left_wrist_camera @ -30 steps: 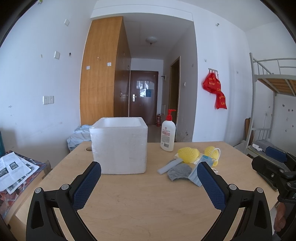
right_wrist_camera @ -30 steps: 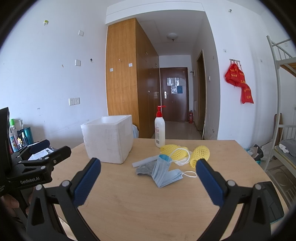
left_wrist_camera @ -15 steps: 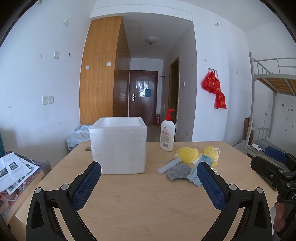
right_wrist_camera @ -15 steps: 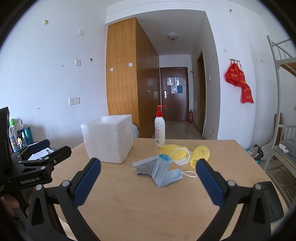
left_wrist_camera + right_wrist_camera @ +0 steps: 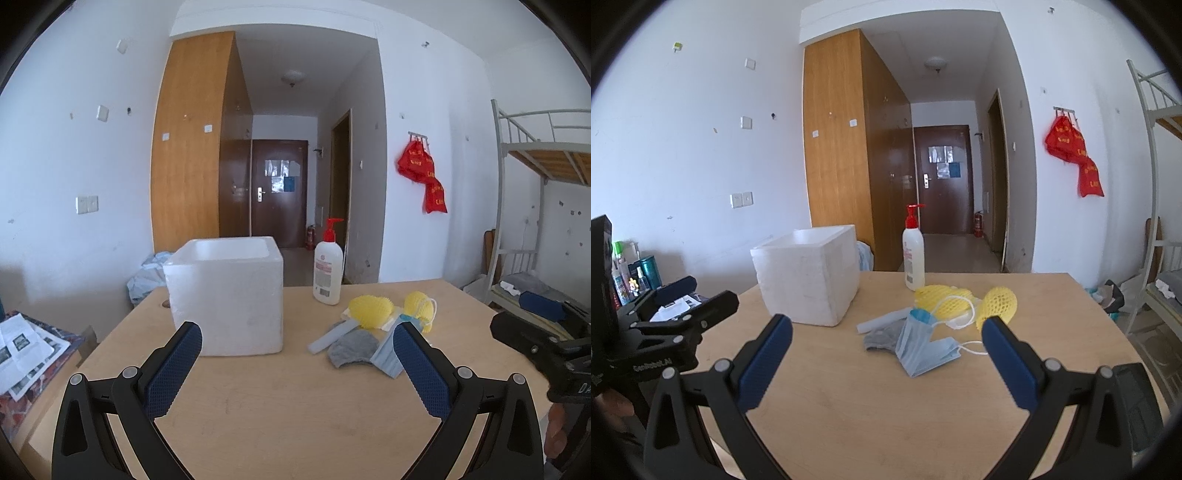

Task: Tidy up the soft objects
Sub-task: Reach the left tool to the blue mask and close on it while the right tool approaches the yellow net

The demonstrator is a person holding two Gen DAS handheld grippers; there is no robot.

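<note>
Both tools wide apart, w/o load; left tool (image 5: 295, 363); right tool (image 5: 886, 360)

White lettering reading "GenRobot.AI" stands on the black body of the left gripper (image 5: 679, 325), seen from the right wrist view. The black right gripper (image 5: 546, 343) shows only a cut-off "DA". The white pump bottle with red nozzle (image 5: 327, 271) carries a label too small to read.

Dormitory-type room, metal bunk bed (image 5: 543, 177) at right, tall wooden wardrobe (image 5: 199, 147), dark entry door (image 5: 279, 192) down short hallway, wooden table (image 5: 280, 398)
</note>
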